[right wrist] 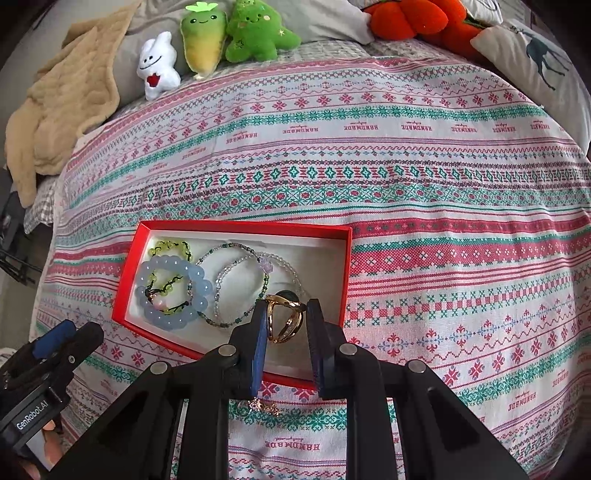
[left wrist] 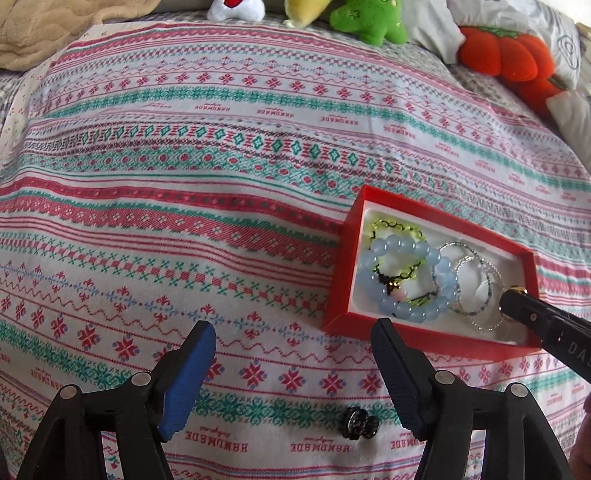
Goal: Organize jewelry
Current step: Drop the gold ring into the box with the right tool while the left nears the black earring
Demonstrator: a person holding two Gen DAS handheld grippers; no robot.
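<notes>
A red jewelry box (left wrist: 337, 295) (right wrist: 243, 226) with a white lining lies on the patterned cloth. It holds a pale blue bead bracelet (left wrist: 439, 284) (right wrist: 201, 284), a yellow-green bracelet (left wrist: 395, 223) (right wrist: 170, 245) and thin beaded bracelets (left wrist: 476, 291) (right wrist: 236, 273). My right gripper (right wrist: 286, 314) (left wrist: 511, 299) is shut on a gold ring (right wrist: 284, 319) over the box's near right part. My left gripper (left wrist: 293, 332) is open and empty, left of the box. A black ring (left wrist: 358, 422) lies on the cloth between its fingers. A small gold piece (right wrist: 264, 406) lies under the right gripper.
Plush toys line the far edge: a white one (right wrist: 157, 68), a yellow-green one (right wrist: 203, 35), a green one (right wrist: 258, 31) (left wrist: 365, 22) and an orange one (left wrist: 506, 51) (right wrist: 417, 14). A beige blanket (right wrist: 62, 103) lies at the far left, pillows (right wrist: 546, 62) at the far right.
</notes>
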